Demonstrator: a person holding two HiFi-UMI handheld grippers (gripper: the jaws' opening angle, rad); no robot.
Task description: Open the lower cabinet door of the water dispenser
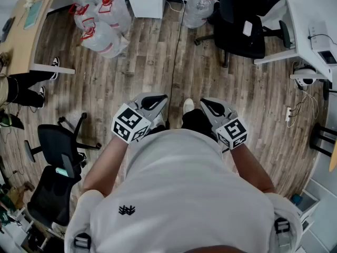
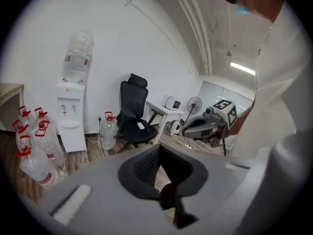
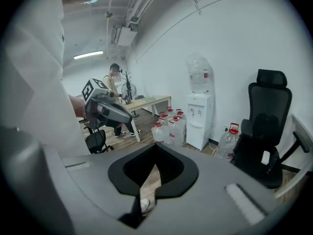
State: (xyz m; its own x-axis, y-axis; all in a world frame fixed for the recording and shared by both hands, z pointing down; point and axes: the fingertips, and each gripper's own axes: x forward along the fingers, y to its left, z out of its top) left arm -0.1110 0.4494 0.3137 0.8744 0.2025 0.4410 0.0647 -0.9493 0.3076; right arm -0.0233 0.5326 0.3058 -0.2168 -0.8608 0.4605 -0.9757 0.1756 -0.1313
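1. Close in at the person's waist, the left gripper (image 1: 152,103) and the right gripper (image 1: 213,107) are held side by side and tipped a little downward. Each has its jaws clenched together on nothing. Only bare wooden floor (image 1: 158,57) shows past the pads in either gripper view.
2. Farther out, that floor runs on to the wall. A black office chair (image 3: 266,126) stands off to one side, and neither gripper is near any furniture.
3. Against the far white wall stands the water dispenser (image 2: 71,116). It is a slim white column with an upturned bottle (image 2: 77,55) on top. A cluster of red-capped water jugs (image 2: 34,141) sits just beside it, and one more jug (image 2: 108,131) stands between it and the chair.
4. Its lower cabinet door (image 3: 198,133) reads as a plain white panel, flush with the body and apparently closed. Any handle or edge gap is too small to make out.
5. By my judgement nothing of the task is done yet. The whole approach remains, then parting a gripper's jaws, catching the door's edge and swinging it out.
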